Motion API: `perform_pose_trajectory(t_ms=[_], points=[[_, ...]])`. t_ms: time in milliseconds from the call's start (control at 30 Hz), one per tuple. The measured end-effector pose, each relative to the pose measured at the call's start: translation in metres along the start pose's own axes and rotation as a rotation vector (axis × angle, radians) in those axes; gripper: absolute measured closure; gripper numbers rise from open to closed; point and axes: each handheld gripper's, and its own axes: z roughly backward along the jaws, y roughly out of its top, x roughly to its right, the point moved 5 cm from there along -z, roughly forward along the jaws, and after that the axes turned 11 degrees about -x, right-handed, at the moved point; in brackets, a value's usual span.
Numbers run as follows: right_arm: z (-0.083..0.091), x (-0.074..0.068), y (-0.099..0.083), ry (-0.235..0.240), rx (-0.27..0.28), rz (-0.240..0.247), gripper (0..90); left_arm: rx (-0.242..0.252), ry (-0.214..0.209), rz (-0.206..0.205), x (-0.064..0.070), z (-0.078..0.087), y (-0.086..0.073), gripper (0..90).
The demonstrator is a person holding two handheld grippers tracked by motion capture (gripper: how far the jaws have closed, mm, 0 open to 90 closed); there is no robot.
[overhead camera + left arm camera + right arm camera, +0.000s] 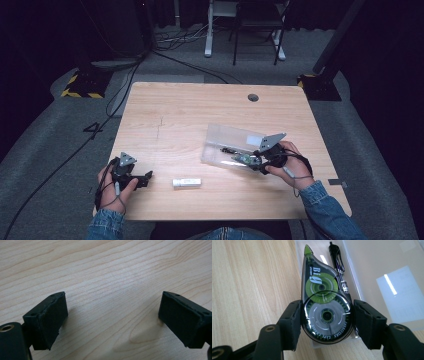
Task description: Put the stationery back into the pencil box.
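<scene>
Gripped between the black jaws of the right gripper (pixel 327 322), a correction tape roller (pixel 324 307) reading "CORRECTION TAPE" sits over the near edge of a clear plastic case (pixel 235 142), beside a black pen (pixel 339 270). Its green label is only partly legible. At the table's (pixel 190 110) near left, the left gripper (pixel 112 320) rests wide open, holding nothing, with a white eraser-like block (pixel 187 182) just beside it.

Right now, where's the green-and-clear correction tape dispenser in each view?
High view: green-and-clear correction tape dispenser right of centre, at the clear plastic case's near edge, in the right gripper.
Left gripper view: bare wooden table between open jaws.
Right gripper view: centre, clamped.
Shared landmark: the table's wood grain.
</scene>
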Motion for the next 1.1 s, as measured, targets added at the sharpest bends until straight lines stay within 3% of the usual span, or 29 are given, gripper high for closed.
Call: perform_pose_trajectory(t_ms=[500, 1100], points=[[-0.010, 0.005, -0.005, 0.014, -0.043, -0.012, 42.3, 0.000, 0.000, 0.000, 0.000, 0.000, 0.000, 8.9], [-0.012, 0.009, -0.004, 0.040, -0.048, -0.012, 42.3, -0.001, -0.001, -0.001, 0.000, 0.000, 0.000, 8.9]])
